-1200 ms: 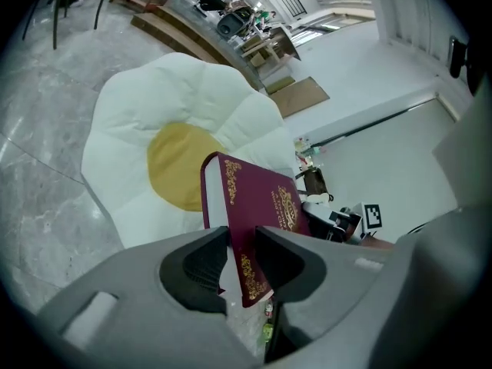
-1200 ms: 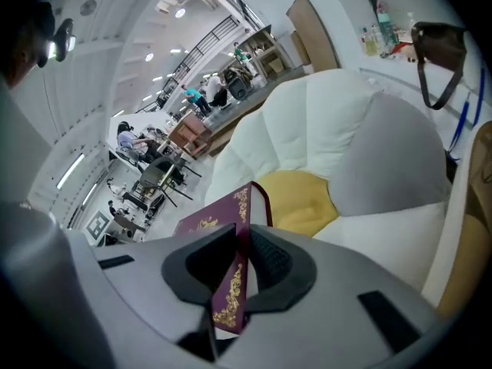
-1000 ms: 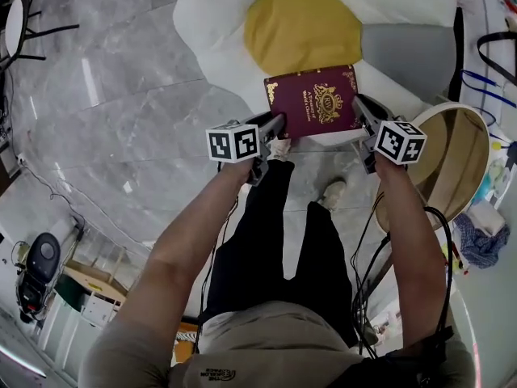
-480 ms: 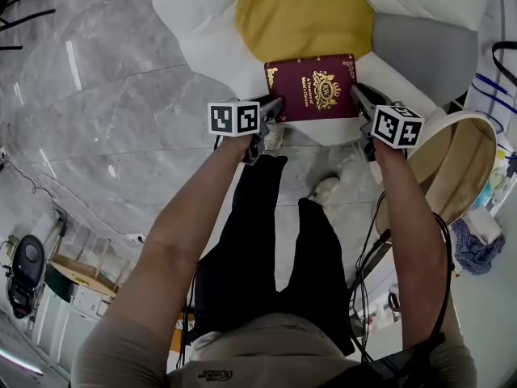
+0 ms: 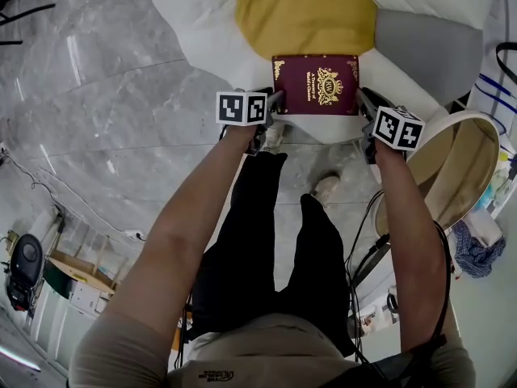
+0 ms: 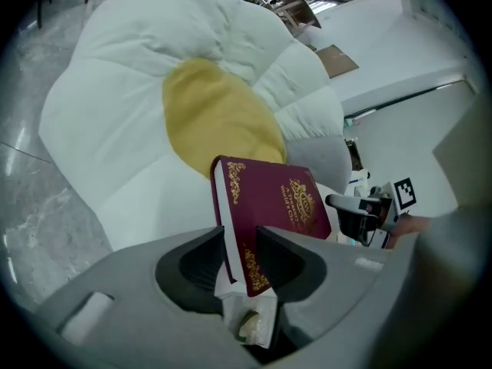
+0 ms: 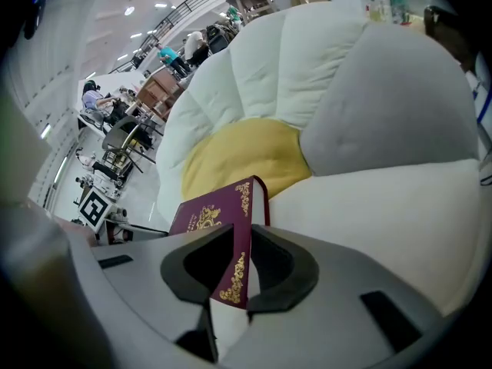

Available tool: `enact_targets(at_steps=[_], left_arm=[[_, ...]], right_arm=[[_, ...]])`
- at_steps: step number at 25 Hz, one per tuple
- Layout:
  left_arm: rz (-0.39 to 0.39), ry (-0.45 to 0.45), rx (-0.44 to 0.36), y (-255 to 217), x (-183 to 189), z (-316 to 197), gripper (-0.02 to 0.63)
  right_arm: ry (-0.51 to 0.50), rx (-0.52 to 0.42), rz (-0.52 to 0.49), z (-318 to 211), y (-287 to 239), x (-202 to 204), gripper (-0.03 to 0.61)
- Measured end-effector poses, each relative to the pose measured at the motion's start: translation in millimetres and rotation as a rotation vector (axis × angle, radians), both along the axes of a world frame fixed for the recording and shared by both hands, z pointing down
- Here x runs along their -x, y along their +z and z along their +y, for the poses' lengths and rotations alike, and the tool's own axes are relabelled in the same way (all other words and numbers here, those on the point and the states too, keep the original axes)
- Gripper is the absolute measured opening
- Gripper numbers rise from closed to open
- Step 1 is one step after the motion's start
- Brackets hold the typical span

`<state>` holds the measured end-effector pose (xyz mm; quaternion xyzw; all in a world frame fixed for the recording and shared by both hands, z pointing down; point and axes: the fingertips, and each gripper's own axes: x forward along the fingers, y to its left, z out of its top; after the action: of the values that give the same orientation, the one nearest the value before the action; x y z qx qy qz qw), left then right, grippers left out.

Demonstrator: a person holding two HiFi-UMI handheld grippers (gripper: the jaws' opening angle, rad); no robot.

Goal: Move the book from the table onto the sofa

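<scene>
Over the front petal of a flower-shaped sofa (image 5: 202,31), a person lowers a maroon, gilt-stamped book (image 5: 316,84) held by its two near corners. The left gripper (image 5: 275,103) has its jaws narrowed onto the spine-side corner, pads pressed on cover and pages. The right gripper (image 5: 365,107) is opening its jaws, with the other corner between them and no clear gap showing yet. The book lies flat and cover-up, just short of the yellow centre cushion (image 5: 303,10), either on the white padding or just above it; contact cannot be confirmed.

The placement looks nearly done. The left clamp should probably hold until the cushion plainly bears the book. After that, both sets of jaws should spread enough to clear the covers before they back out toward the person, level with the book. A dragged corner could pull it off the soft, sloping front edge to the marble floor (image 5: 121,111).
</scene>
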<state>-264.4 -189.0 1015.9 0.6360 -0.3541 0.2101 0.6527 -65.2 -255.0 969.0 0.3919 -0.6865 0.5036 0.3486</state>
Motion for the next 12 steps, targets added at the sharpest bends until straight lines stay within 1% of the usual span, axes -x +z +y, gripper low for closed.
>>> enact_targets(at_steps=[2, 7, 10, 12], left_arm=[[-0.026, 0.005, -0.008, -6, 8, 2, 0.117], [-0.062, 0.011, -0.023, -38, 20, 11, 0.117], [-0.077, 0.003, -0.054, -61, 22, 12, 0.117], [-0.075, -0.007, -0.081, -81, 15, 16, 0.117]], right_arm=[[-0.003, -0.006, -0.020, 2, -8, 2, 0.075], [-0.032, -0.033, -0.039, 9, -38, 8, 0.068], [-0.055, -0.049, -0.048, 15, -55, 11, 0.055], [-0.079, -0.059, -0.056, 22, -69, 9, 0.046]])
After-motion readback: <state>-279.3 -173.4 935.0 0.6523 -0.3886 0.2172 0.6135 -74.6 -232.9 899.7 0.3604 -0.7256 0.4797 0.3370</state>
